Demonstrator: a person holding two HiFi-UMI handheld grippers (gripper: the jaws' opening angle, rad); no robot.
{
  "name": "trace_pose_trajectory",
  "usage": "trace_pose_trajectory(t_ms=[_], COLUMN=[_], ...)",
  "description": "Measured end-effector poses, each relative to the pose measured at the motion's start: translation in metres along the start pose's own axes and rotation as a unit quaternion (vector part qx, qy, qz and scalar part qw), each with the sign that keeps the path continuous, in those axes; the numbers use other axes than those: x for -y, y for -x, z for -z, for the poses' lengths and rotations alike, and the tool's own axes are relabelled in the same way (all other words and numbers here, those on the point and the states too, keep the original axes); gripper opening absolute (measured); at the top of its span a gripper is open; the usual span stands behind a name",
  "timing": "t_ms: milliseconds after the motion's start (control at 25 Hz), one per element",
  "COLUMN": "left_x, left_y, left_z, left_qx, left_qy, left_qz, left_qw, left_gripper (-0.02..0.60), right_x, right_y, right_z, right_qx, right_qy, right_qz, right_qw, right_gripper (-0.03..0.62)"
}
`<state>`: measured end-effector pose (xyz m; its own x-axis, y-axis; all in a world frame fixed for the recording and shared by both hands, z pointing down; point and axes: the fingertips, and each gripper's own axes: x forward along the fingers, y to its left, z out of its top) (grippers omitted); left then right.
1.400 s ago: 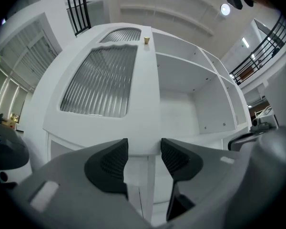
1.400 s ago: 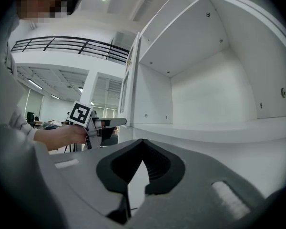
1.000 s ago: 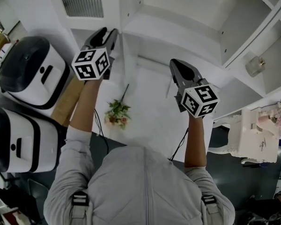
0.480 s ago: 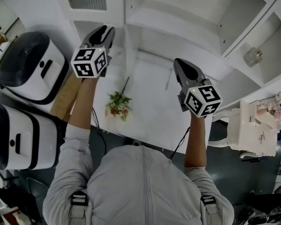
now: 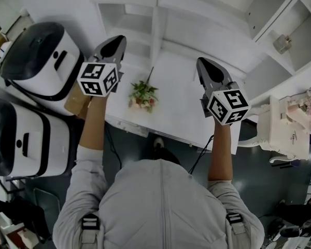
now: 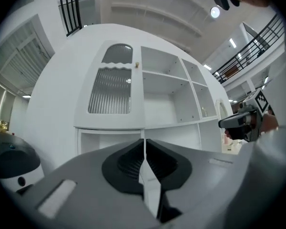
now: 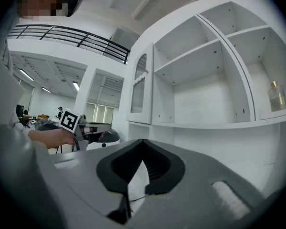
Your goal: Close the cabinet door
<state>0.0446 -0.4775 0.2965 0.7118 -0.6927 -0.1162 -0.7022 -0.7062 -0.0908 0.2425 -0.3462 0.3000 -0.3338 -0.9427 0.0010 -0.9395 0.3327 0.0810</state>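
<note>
White cabinet (image 5: pixel 207 12), flowers (image 5: pixel 143 93) (head view only)

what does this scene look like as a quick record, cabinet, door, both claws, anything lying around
cabinet: white, open shelves beside one door
door: ribbed glass panel, looks shut flat against the cabinet front
left claw: jaws have just been closing, now together, nothing between them, clear of the door
right claw: jaws together, empty, clear of the cabinet
counter: white, below the shelves
flower sprig: lies on the counter between the two claws
glass bottle: stands in a right-hand compartment of the cabinet
task state: door appears closed
</note>
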Motion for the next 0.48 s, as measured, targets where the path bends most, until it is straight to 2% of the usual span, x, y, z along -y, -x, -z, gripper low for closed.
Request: trace_pose_trajectory(t_ms=[240, 480], left_x=[0.018, 0.044], left_y=[0.080, 0.143], left_z=[0.002, 0.008], left_qx=[0.003, -0.003], left_qy=[-0.020, -0.019], left_qz=[0.005, 0.015], left_qw=[0.9998, 0.9997], left_gripper=[0.015, 0.015], right_x=[-0.058, -0.102], right_y=[0.036, 0.078], right_z=[-0.001, 0.011], right_qx=[-0.001, -0.005], right_qy=[0.029, 0.024], right_qz=[0.007, 0.019], right_qw=[1.000, 1.000], right_gripper=[0.002, 0.002])
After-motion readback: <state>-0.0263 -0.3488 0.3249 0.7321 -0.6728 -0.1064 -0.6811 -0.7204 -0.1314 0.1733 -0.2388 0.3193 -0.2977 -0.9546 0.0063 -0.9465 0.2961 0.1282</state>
